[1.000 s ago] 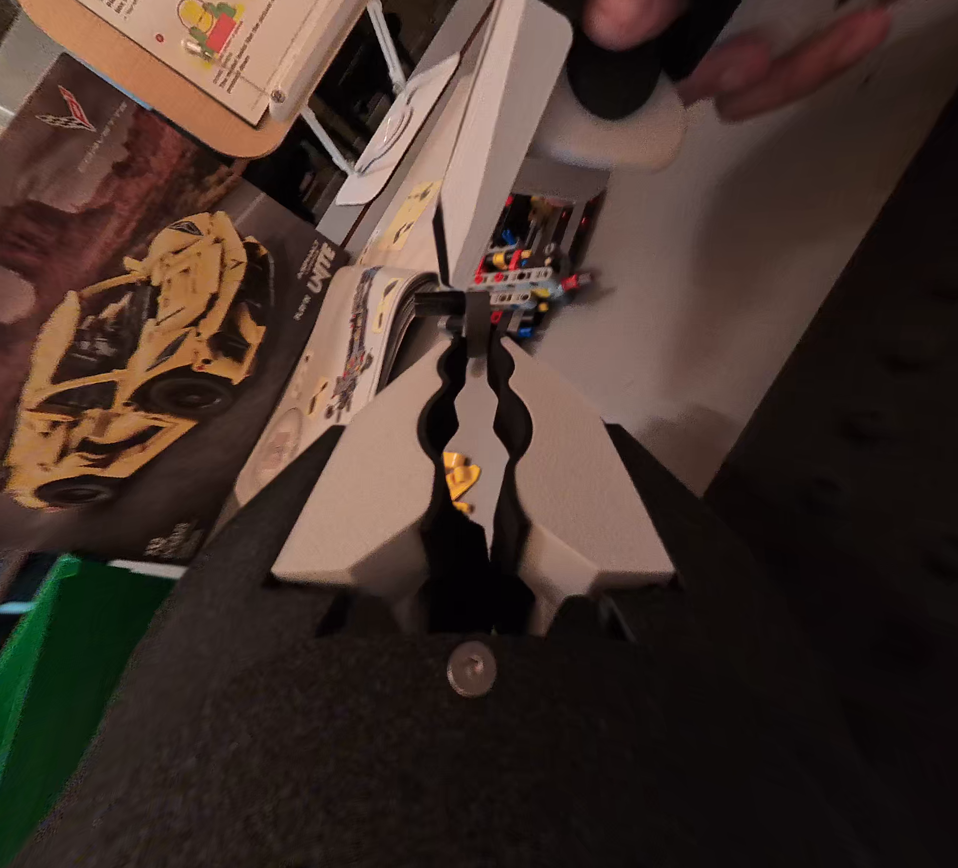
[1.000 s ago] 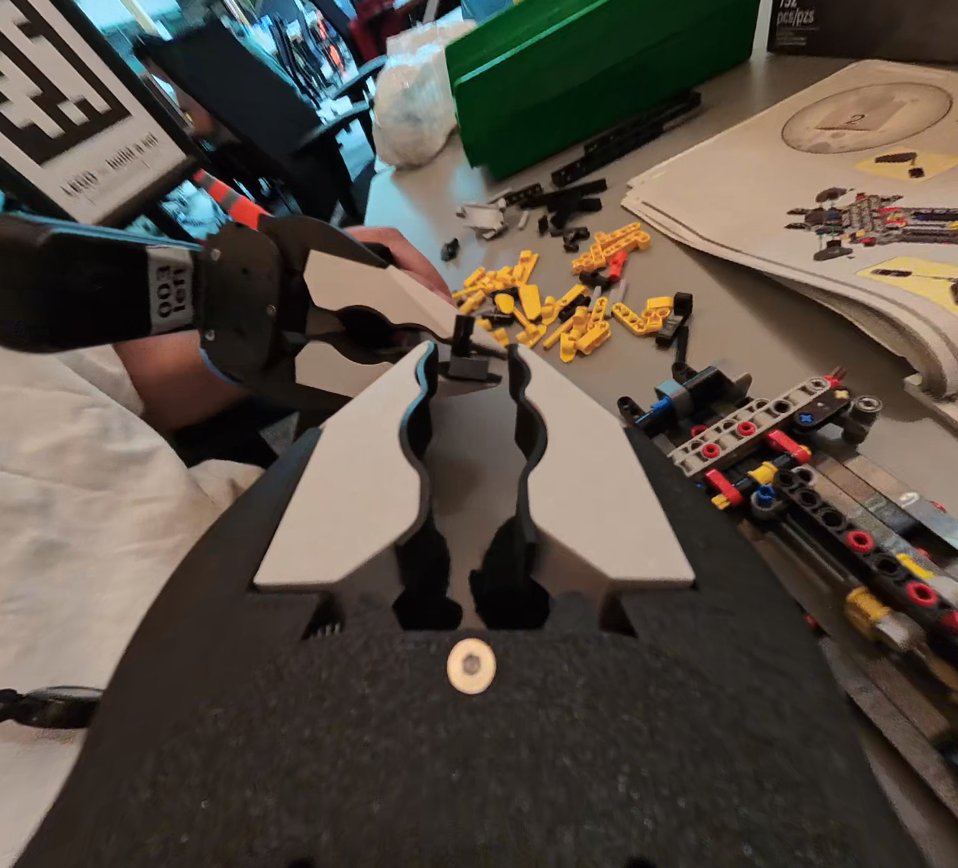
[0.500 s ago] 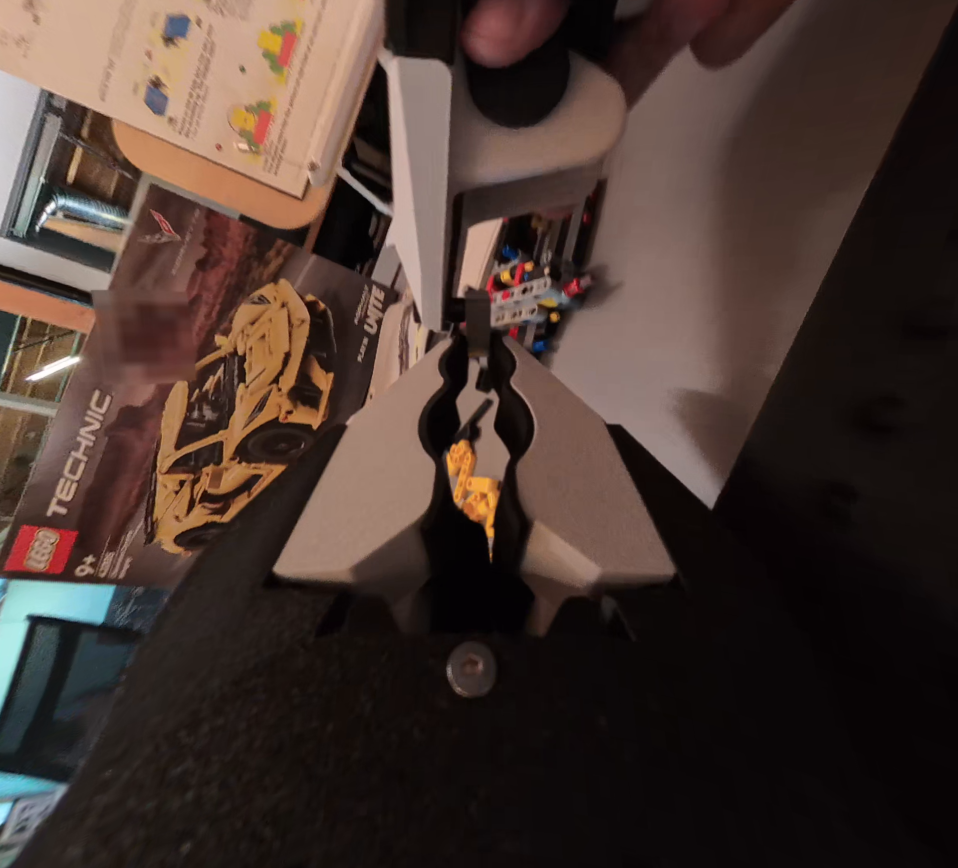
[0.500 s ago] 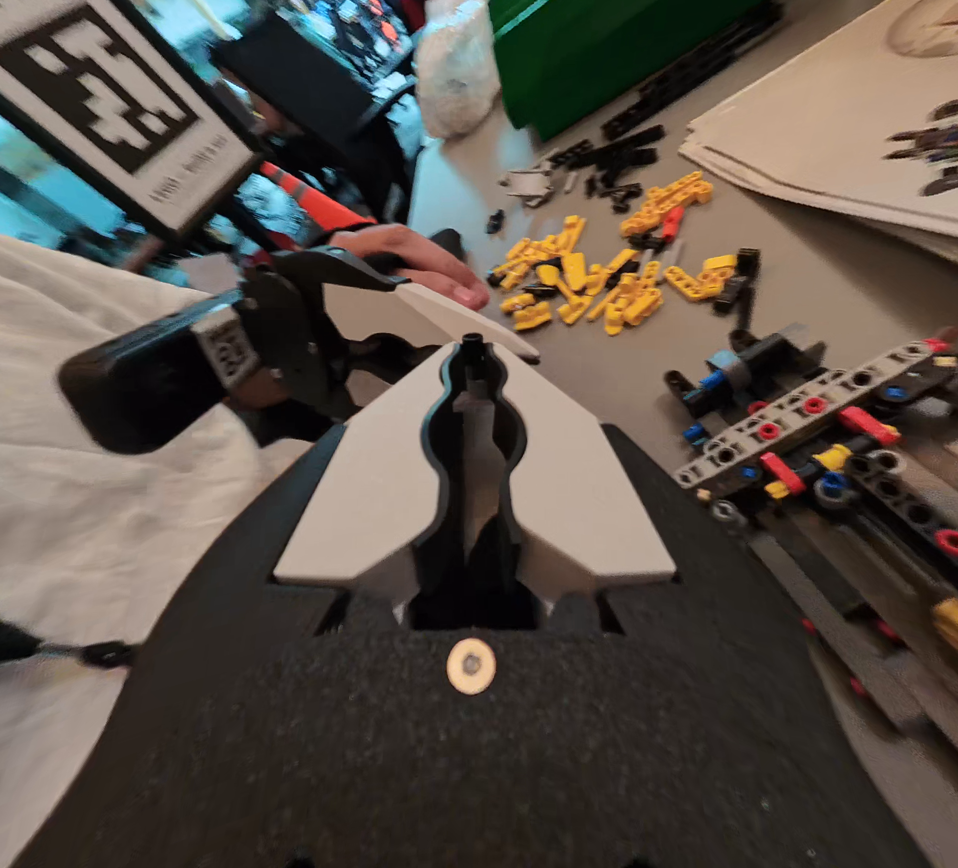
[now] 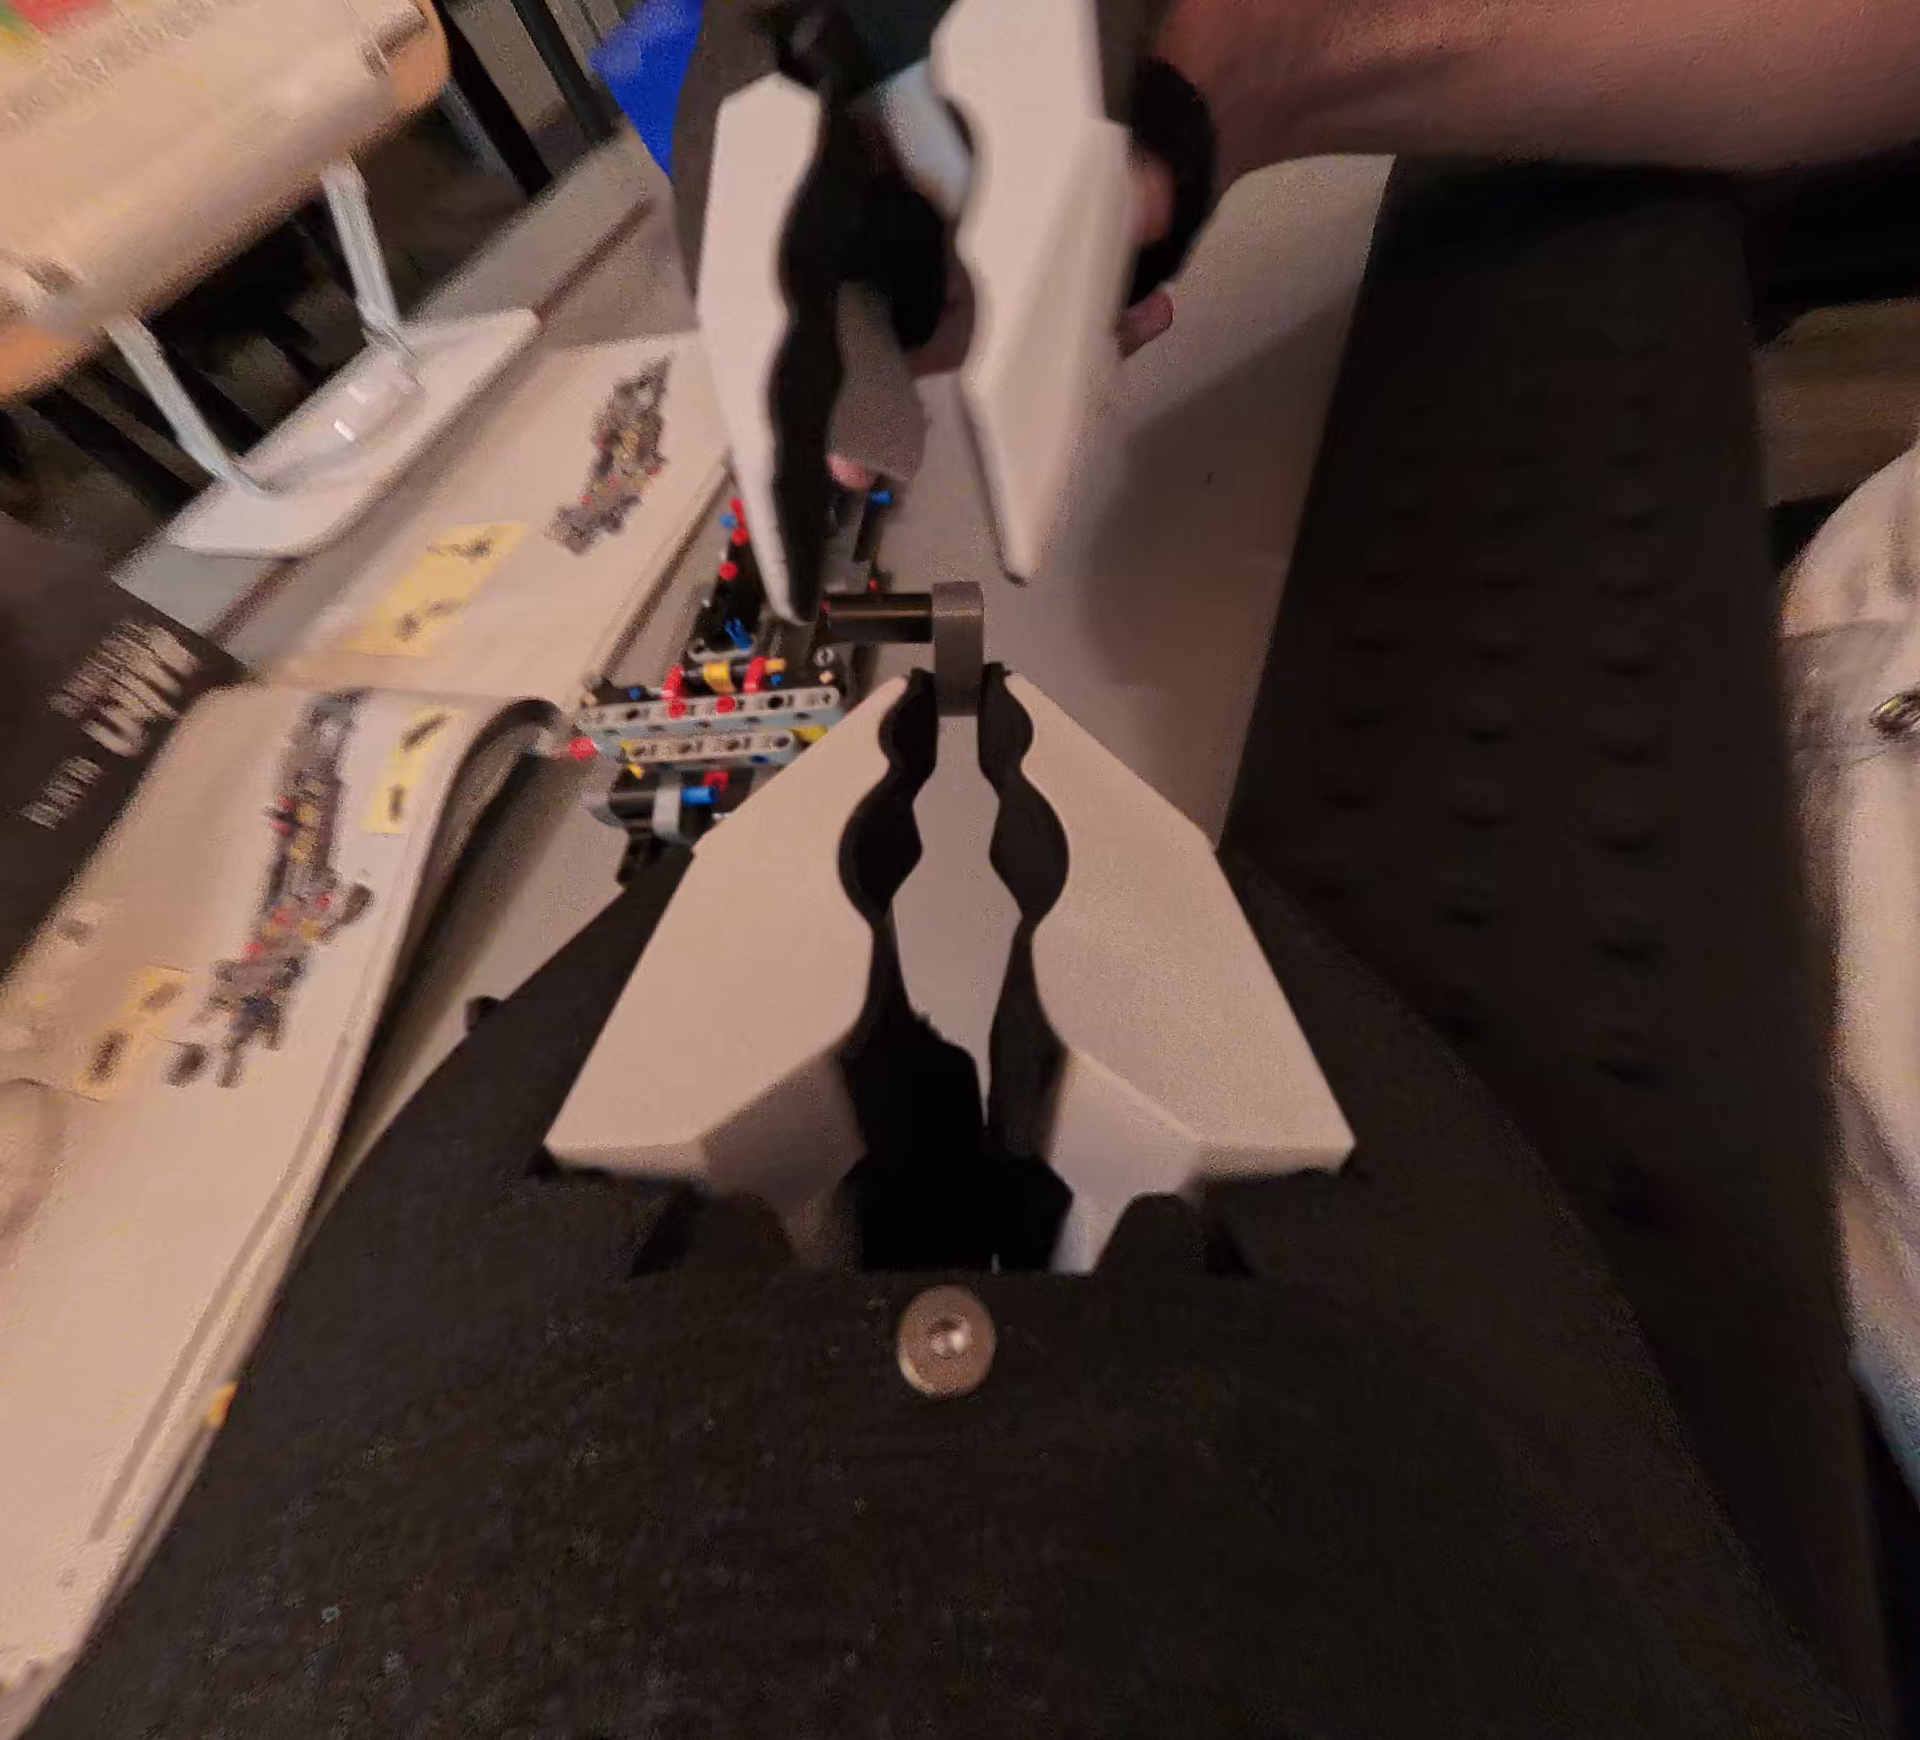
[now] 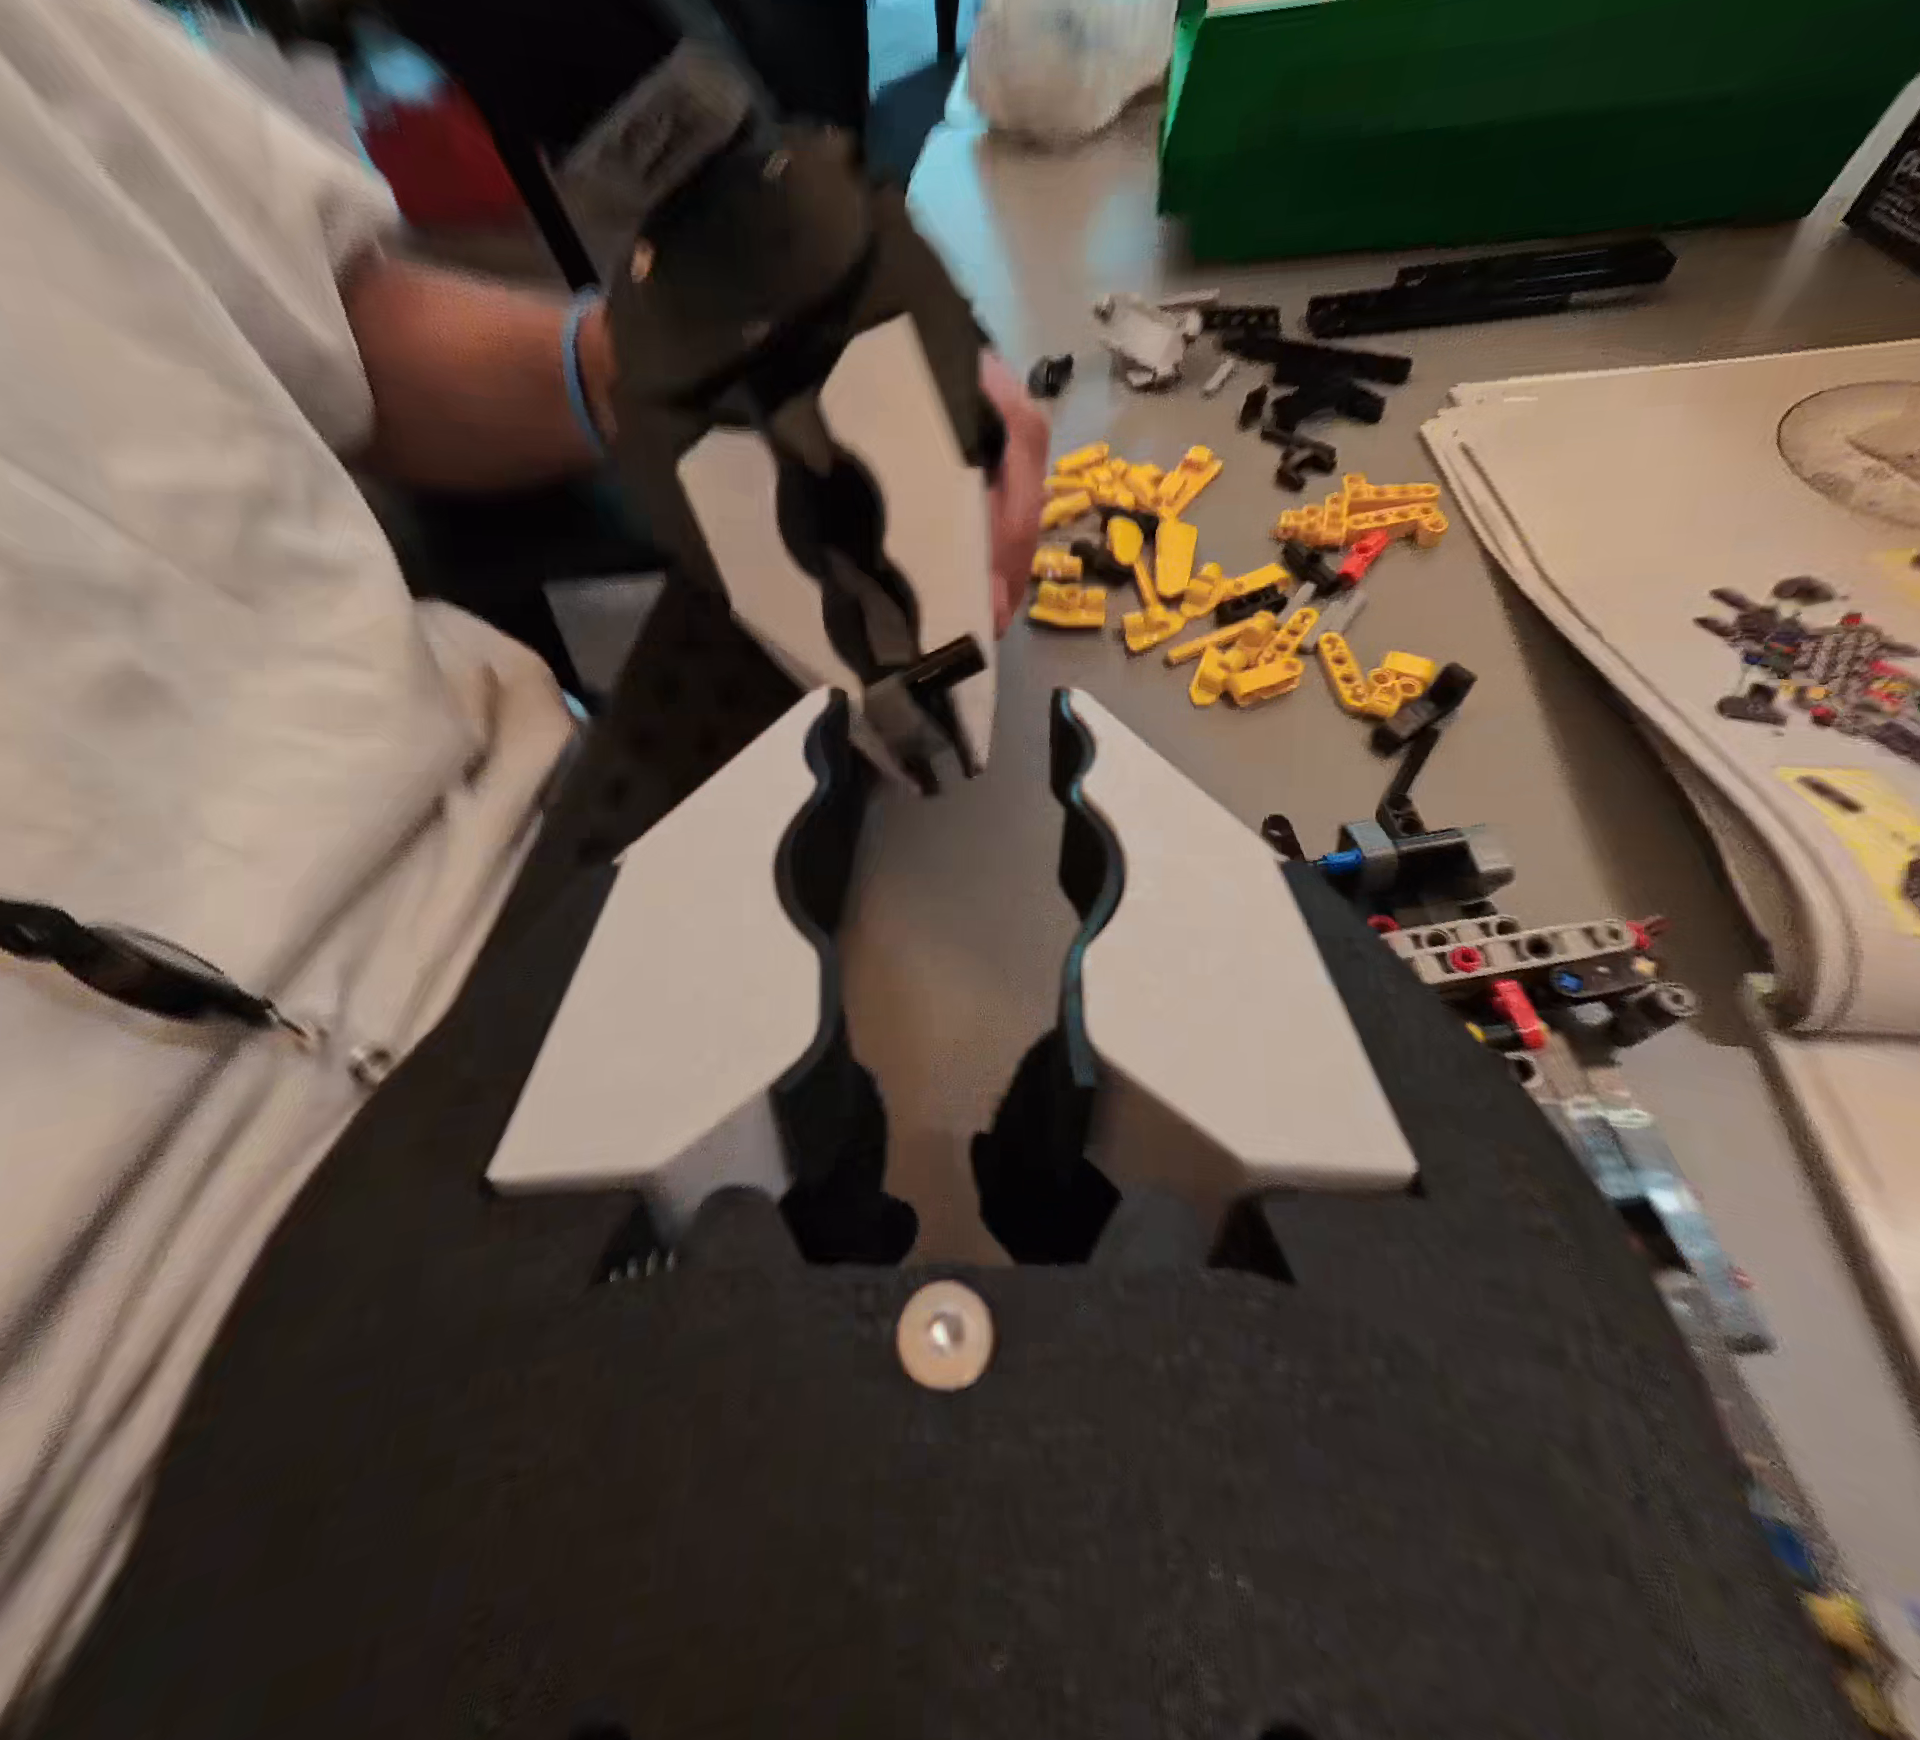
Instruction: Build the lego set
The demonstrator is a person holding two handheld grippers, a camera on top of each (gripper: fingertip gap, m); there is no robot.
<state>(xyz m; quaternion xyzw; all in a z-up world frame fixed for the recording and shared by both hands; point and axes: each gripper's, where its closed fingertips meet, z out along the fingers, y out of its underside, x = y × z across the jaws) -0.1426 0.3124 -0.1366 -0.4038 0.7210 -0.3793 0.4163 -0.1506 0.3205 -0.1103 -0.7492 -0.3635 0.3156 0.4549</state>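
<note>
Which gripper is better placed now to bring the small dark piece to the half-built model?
Left. The left gripper is shut on the dark piece, above the half-built model. The right gripper is open and holds nothing.

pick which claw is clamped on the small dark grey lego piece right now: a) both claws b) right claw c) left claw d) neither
c: the left claw is pinched shut on the small dark grey lego piece, while the right claw stands open, and no view shows it closed on the piece.
</note>
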